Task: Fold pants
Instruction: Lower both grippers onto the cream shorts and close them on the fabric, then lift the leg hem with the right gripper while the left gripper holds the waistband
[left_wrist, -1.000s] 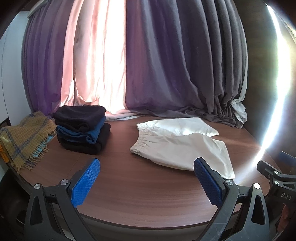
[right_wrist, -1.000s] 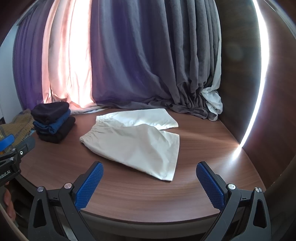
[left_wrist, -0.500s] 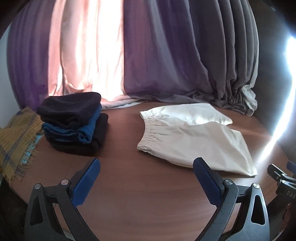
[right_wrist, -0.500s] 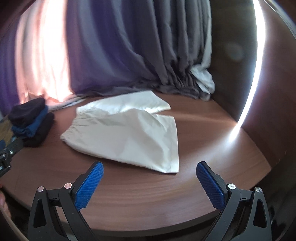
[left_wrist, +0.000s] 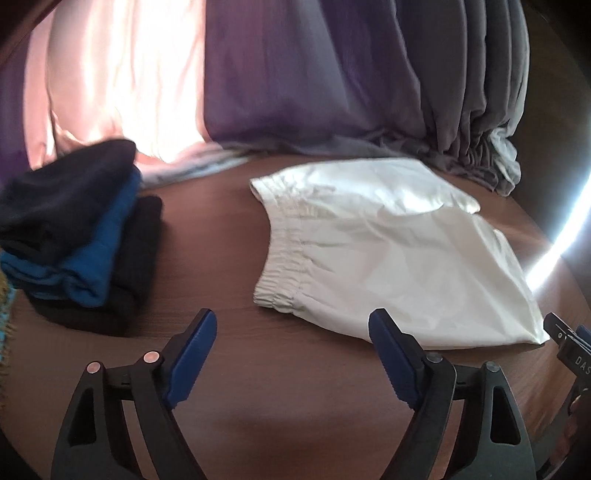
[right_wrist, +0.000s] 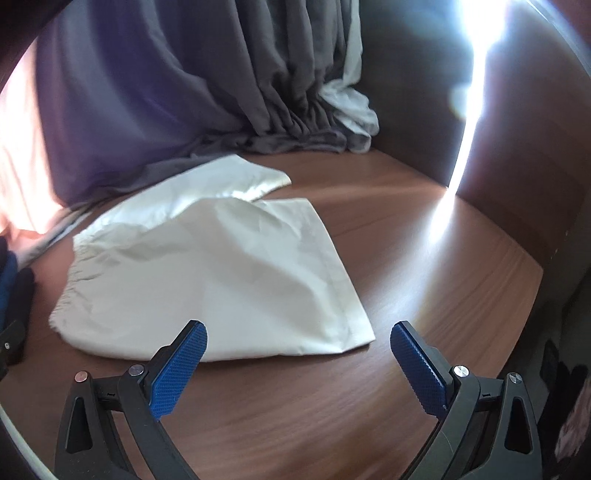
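While both claws hover low over the near edge of the round wooden worktop (left_wrist: 207, 236), the white pants (left_wrist: 388, 254) lie flat near its middle, untouched. Their gathered elastic waistband (left_wrist: 284, 258) faces the left side of the worktop, and the two short legs spread toward the right edge, the nearer leg overlapping the farther one. In the right wrist view the hem corner of the nearer leg (right_wrist: 354, 332) rests closest to the near edge.

The left claw (left_wrist: 291, 354) has its blue-padded jaws apart and closing, with only bare wood between them; the waistband lies just beyond the tips. The right claw (right_wrist: 297, 354) stands wide open, holding nothing, with the hem of the nearer leg just ahead of the gap between its pads.

A stack of folded dark and blue clothes (left_wrist: 77, 236) sits at the left edge of the worktop, apart from the pants. Purple and grey curtains (left_wrist: 332, 74) hang along the far edge, their bunched ends resting on the wood.
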